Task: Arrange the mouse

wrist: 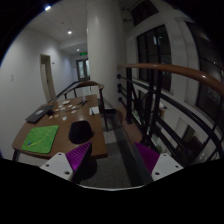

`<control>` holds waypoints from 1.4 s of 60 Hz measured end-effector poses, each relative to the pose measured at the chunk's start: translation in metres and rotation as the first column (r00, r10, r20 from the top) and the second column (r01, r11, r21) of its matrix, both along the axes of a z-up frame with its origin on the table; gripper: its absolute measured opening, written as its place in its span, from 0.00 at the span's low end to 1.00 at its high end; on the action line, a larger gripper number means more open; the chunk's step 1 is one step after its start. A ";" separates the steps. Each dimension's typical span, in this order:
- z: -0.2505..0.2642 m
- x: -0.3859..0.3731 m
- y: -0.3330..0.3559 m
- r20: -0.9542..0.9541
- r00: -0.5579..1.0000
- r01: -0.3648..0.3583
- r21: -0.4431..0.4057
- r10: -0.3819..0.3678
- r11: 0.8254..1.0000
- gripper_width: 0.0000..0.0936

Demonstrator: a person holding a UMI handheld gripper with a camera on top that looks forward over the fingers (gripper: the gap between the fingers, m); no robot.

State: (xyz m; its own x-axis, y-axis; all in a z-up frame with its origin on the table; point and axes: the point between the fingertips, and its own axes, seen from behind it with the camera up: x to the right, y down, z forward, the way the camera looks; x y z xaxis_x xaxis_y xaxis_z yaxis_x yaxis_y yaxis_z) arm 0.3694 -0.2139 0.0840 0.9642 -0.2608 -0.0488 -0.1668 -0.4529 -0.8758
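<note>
My gripper [112, 162] is open and empty, its purple pads [80, 158] spread wide above the grey floor. It is held well back from a long wooden table [62, 122] that stands ahead and to the left of the fingers. A small dark rounded object [80, 130], which may be the mouse, lies on the near part of the table. A green mat [42, 138] lies on the table's near left end. Small white items [95, 110] lie farther along the table.
A dark chair [113, 116] stands at the table's right side and another chair [80, 88] at its far end. A wooden-topped railing [170, 72] with dark bars runs along the right. A white pillar [103, 40] stands behind the table. Grey floor lies ahead of the fingers.
</note>
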 end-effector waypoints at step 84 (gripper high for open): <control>-0.081 -0.134 0.237 0.092 0.992 -0.084 -0.028 0.087 0.996 0.30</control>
